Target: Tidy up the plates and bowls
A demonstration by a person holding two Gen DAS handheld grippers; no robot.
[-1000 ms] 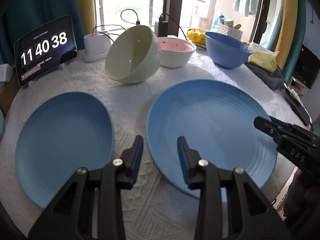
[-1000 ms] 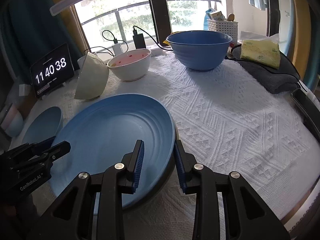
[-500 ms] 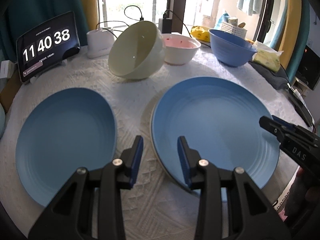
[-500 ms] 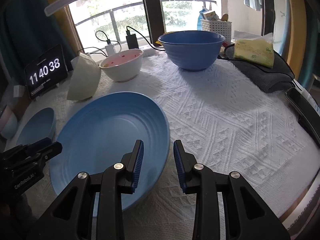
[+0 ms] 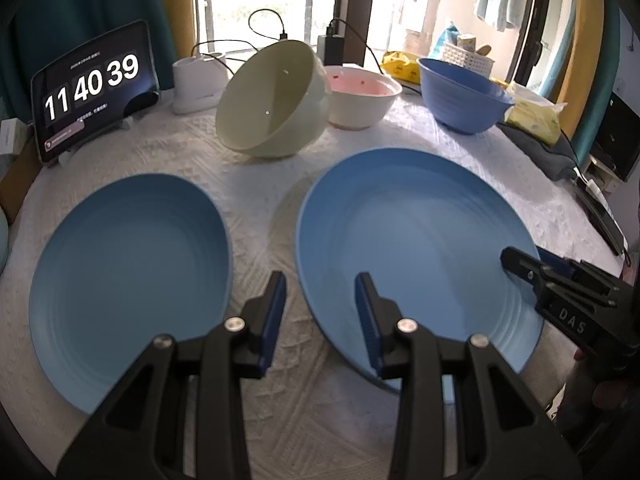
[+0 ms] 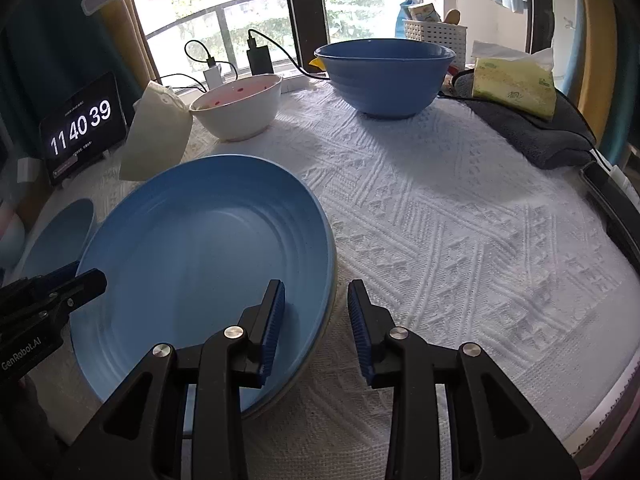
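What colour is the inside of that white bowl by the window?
Pink with red speckles inside the white bowl; the right wrist view shows it best.

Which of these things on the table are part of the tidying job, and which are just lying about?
Part of the job:
two blue plates
tipped cream bowl
white bowl
blue bowl

Lying about:
clock tablet
tissue pack
grey cloth

Wrist views sharing large plate (image 5: 416, 240)

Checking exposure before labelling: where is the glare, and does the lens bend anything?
Left wrist view: the window is blown out to white; the table edge bows from fisheye distortion; the large blue plate stays sharp. Right wrist view: the window is bright but trees show; the blue bowl casts a soft shadow forward.
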